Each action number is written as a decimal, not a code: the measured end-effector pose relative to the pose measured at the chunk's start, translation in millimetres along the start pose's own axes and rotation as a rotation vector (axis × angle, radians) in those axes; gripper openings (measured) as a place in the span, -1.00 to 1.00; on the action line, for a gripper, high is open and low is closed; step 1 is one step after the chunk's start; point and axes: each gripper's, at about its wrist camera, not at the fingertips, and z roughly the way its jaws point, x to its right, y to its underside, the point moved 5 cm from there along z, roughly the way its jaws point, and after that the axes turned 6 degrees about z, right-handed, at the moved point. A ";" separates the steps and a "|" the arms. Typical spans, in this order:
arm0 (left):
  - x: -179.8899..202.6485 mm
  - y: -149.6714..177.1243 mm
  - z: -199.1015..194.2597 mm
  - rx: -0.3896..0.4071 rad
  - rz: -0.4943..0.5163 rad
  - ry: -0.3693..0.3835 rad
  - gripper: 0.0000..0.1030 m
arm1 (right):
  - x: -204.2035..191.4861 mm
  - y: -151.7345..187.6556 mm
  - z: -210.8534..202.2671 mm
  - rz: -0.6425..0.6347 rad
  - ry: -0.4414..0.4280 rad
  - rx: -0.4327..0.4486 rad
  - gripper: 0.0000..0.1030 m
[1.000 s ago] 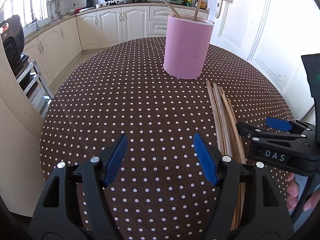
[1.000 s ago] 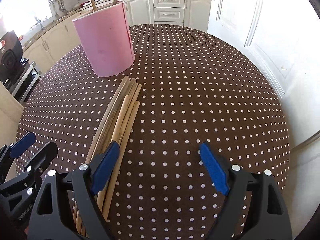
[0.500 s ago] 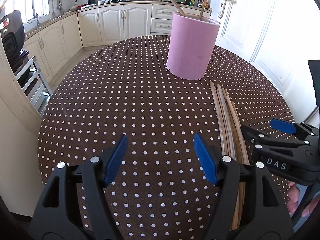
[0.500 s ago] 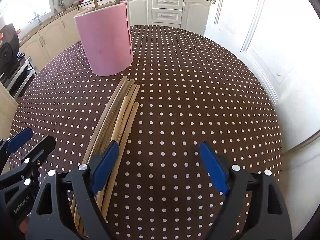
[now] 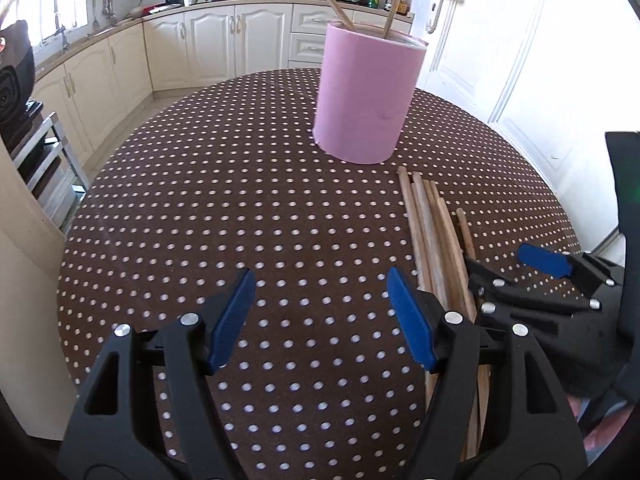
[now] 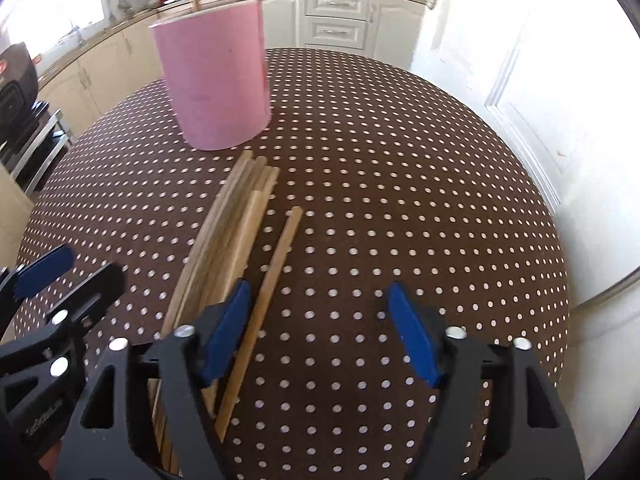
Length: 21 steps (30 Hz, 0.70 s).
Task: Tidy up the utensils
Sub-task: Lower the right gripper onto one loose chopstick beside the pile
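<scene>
Right gripper (image 6: 316, 328): jaws have just been closing, yet stand spread; one lone chopstick (image 6: 266, 300) lies between the pads, hugging the left pad, with nothing pinched so far.
Left gripper (image 5: 320, 316): jaws spread over bare tablecloth (image 5: 200, 208), holding nothing, just left of the pile.
Chopstick pile (image 6: 224, 248): wooden sticks lying side by side on the dotted cloth, far ends near the foot of the pink holder (image 6: 214, 80); the lone stick sits slightly apart on the pile's right.
Holder: upright at the far side of the table, two sticks already leaning inside it.
Step in hand: judging by the layout, picking the separated stick to drop it into the holder.
Doing it well: centre the stick between the pads before closing, so the left pad does not drag neighbours along; close squarely across the shaft, not at a slant.
Grip spot: seize it toward the near half, so the far tip can lead into the cup.
Risk: a thin round stick may roll or twist out; the pile beside it may get nudged.
Left side's role: keep clear, or steady the holder if it rocks.
</scene>
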 end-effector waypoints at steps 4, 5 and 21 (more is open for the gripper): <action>2.6 -5.0 6.8 -0.015 -0.014 0.025 0.32 | -3.3 3.4 -2.8 -0.005 -0.017 -0.004 0.02; 3.4 -6.4 7.5 -0.016 -0.017 0.029 0.32 | -3.8 4.0 -2.8 -0.004 -0.023 -0.004 0.01; 40.2 -28.2 44.6 -0.085 0.044 0.056 0.32 | 27.5 -0.5 -6.3 -0.039 -0.054 -0.018 -0.11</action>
